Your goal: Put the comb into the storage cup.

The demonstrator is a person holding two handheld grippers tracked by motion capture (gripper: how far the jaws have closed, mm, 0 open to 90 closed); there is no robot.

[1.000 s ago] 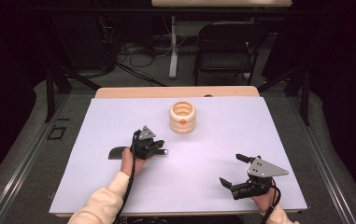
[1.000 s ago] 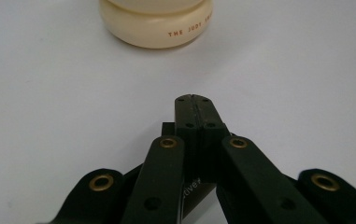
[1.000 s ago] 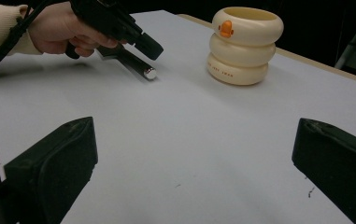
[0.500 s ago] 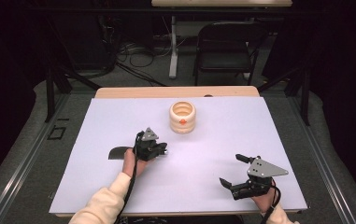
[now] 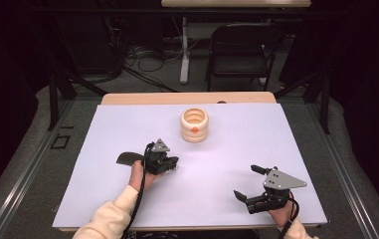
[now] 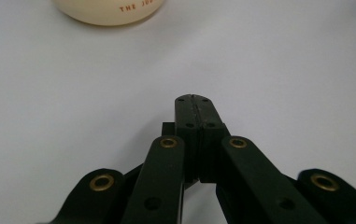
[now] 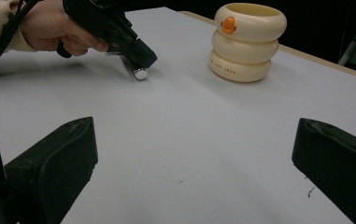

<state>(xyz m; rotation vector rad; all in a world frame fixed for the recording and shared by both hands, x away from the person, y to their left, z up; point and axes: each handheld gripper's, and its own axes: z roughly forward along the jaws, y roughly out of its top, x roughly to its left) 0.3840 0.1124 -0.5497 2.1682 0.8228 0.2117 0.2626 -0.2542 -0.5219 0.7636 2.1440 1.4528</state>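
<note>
A cream ribbed container point(image 5: 194, 124) with an orange mark stands upright at the table's far middle; it also appears in the right gripper view point(image 7: 248, 42) and at the top edge of the left gripper view point(image 6: 108, 9). My left gripper point(image 5: 173, 163) rests low over the white table point(image 5: 236, 144), its jaws pressed together point(image 6: 194, 100), pointing toward the container from a short way off. A small silver cylinder point(image 7: 140, 73) sits at its tip; whether it is gripped I cannot tell. My right gripper point(image 5: 246, 181) stands open near the front right, with nothing between its jaws point(image 7: 194, 140).
A dark flat shape point(image 5: 127, 158) lies beside the left hand. Beyond the table's wooden far edge point(image 5: 187, 97) stand a black chair point(image 5: 241, 50) and floor cables. White tabletop stretches between the two grippers and the container.
</note>
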